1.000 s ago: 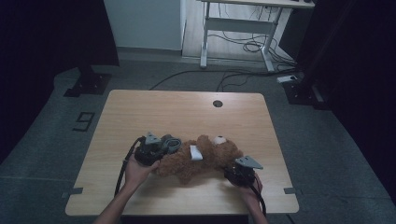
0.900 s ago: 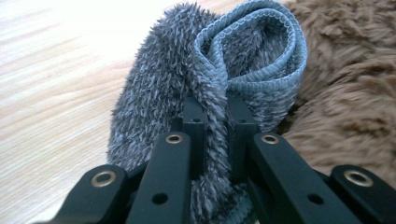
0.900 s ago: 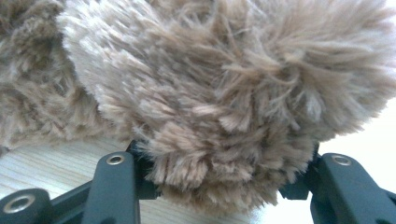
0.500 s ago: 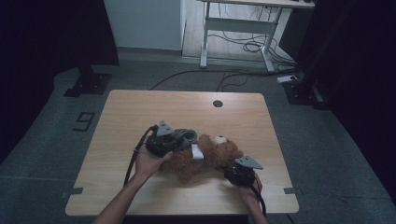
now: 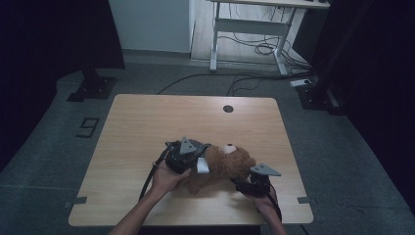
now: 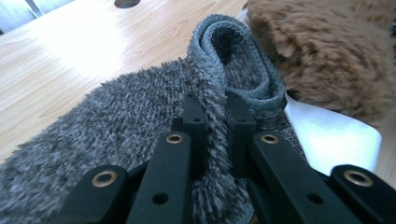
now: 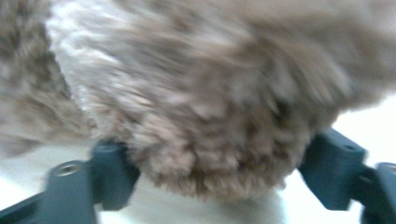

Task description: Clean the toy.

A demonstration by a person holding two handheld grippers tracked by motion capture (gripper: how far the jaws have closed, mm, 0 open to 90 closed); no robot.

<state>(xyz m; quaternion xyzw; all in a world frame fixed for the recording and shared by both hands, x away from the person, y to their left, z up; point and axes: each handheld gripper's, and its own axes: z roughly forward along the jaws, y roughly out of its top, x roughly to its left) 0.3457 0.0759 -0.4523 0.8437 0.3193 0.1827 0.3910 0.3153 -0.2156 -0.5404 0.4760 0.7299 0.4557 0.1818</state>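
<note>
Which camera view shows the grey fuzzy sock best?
The left gripper view: the grey fuzzy sock lies close up, its ribbed cuff clear, pinched by the left gripper. The high view gives a dark patch; the right gripper view shows brown fur.

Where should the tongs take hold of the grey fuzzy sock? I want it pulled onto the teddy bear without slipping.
At the ribbed cuff, on the rolled rim of the grey fuzzy sock, coming from its open end beside the teddy bear. The cuff is folded over into a thick, firm band, likely steadier than the loose pile. The left tongs already pinch the fabric just below it.
</note>
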